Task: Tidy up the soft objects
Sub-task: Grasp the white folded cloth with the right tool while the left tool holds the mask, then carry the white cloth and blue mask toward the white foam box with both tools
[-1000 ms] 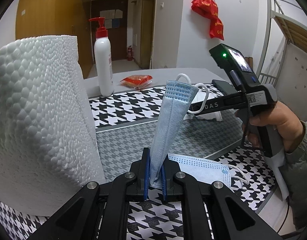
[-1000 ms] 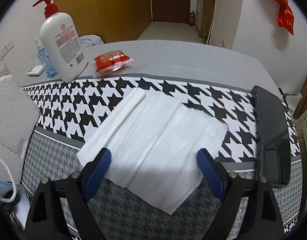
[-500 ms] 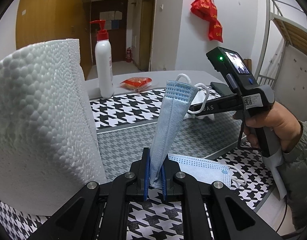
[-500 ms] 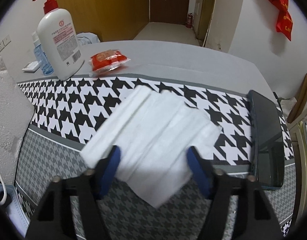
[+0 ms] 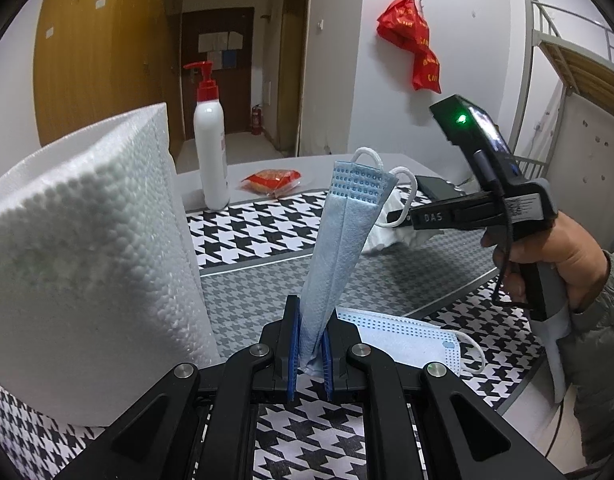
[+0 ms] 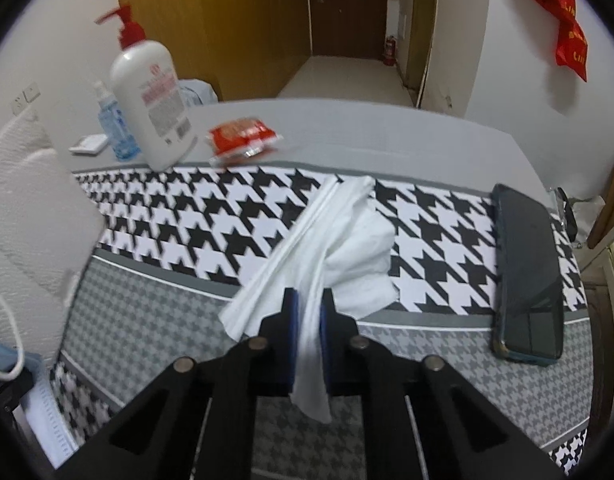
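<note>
Starting on the left, there's a big paper towel roll [image 5: 87, 248] standing on the houndstooth mat [image 5: 251, 236], right up beside the left gripper [image 5: 309, 354]. That gripper is clamped on a folded blue mask [image 5: 339, 248], pinched at its lower end so the rest sticks up and forward with the ear loops at the top. A second mask [image 5: 403, 338] lies flat on the mat just right of the fingers.

Behind, there's a pump bottle [image 5: 211, 152] and a red snack packet [image 5: 271, 179] at the mat's far edge, neither of them touched.

Moving right, the right gripper [image 6: 307, 312] has its jaws closed on a white tissue [image 6: 339, 248]. The sheet is bunched where it's pinched, with a tail hanging out behind the pads, while its far end still trails on the mat. A dark phone [image 6: 527, 276] sits off to the right, well apart.

So my read is we're mid-pickup: both hands loaded, nothing placed yet. Next move is probably lifting the tissue clear and setting it somewhere tidy, and parking the held mask on the flat one. Tissue's flimsy, so I'd lift it slowly and keep it from dragging or tearing.
</note>
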`<state>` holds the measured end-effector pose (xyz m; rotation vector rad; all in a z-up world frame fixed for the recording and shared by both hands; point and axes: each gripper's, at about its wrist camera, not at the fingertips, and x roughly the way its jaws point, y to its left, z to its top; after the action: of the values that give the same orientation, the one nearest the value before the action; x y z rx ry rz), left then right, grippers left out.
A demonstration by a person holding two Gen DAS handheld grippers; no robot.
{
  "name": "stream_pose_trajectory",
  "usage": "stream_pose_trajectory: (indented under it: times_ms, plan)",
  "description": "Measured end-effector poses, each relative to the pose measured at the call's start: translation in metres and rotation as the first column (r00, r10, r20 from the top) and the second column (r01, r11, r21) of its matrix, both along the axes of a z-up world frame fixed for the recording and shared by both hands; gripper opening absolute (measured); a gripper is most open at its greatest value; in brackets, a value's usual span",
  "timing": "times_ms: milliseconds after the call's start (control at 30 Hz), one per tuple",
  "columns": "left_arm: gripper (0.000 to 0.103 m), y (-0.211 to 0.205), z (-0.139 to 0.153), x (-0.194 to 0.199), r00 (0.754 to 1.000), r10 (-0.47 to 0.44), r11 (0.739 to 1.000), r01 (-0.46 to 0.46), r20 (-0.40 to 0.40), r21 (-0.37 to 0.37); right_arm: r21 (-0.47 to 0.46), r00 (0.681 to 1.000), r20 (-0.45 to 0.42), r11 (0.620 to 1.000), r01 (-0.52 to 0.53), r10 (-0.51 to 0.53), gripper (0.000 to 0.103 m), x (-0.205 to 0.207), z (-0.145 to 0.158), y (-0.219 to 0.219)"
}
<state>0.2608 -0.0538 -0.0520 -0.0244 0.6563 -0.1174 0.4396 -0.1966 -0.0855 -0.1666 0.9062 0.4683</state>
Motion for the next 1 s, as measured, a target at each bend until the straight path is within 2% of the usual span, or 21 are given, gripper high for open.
stream_pose_trajectory:
  times_ms: [133,400,1000]
  plan:
    - [0.010,-0.002,0.008,-0.008,1.000,0.001,1.000,-0.001,0.018,0.004,0.058,1.000,0.017,0.998,-0.015,0.014,0.013,-0.019,0.017,-0.004]
    - [0.010,-0.003,0.021,-0.023,0.999,0.014,1.000,-0.015,0.047,0.016,0.088,0.997,0.072,0.995,-0.036,0.030,0.013,-0.046,0.043,-0.016]
    - [0.010,-0.009,0.041,-0.054,0.994,0.016,0.999,-0.021,0.110,0.046,0.194,0.986,0.163,0.978,-0.075,0.043,0.013,-0.104,0.072,-0.033]
